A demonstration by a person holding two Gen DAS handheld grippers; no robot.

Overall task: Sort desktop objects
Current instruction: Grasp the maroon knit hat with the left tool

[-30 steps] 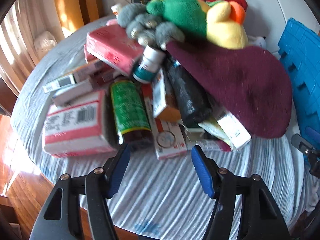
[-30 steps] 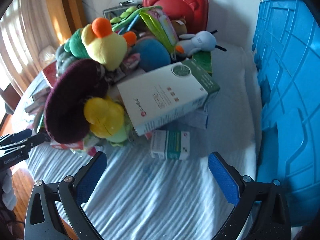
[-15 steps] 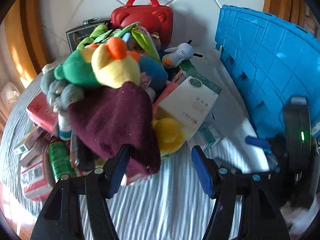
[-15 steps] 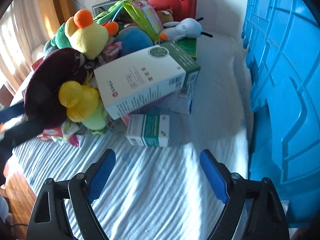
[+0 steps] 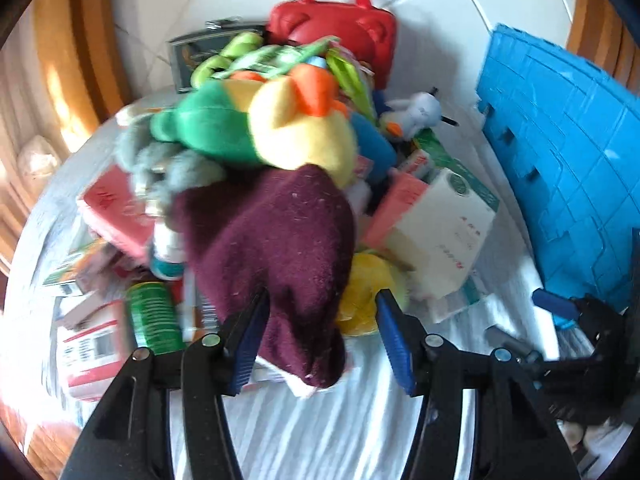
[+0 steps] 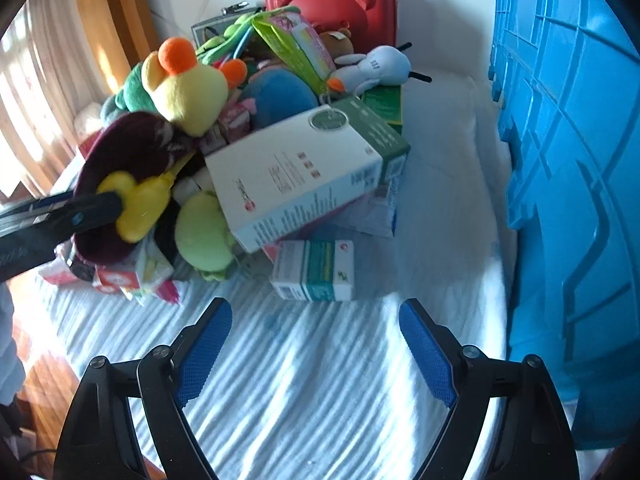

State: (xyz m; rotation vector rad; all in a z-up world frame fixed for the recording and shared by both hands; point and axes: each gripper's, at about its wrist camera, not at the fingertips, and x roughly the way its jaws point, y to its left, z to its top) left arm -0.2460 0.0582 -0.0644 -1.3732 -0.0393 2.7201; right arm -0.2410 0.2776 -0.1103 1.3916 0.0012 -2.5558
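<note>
A pile of plush toys, boxes and bottles lies on the white striped cloth [image 6: 320,380]. A maroon knitted hat [image 5: 276,248] drapes over the front of the pile. Its lower end hangs between the pads of my left gripper [image 5: 322,340], whose jaws are closing. The left pad touches the hat's edge, and the right pad stands apart from it. In the right wrist view the left gripper's finger [image 6: 92,208] reaches across the hat [image 6: 128,148] beside a yellow plush [image 6: 144,204]. My right gripper [image 6: 316,332] is open and holds nothing, just short of a small green-and-white box [image 6: 314,270].
A tall blue crate [image 6: 568,160] stands along the right edge. A large white-and-green box [image 6: 304,176] leans on the pile. A red case [image 6: 336,4] stands against the tiled wall behind. Medicine boxes and a green bottle [image 5: 154,316] lie at the pile's left.
The left gripper swung from the boxes and green bottle to the maroon hat, rose, and its jaws narrowed around the hat's end. The right gripper narrowed a little and edged towards the small box.
</note>
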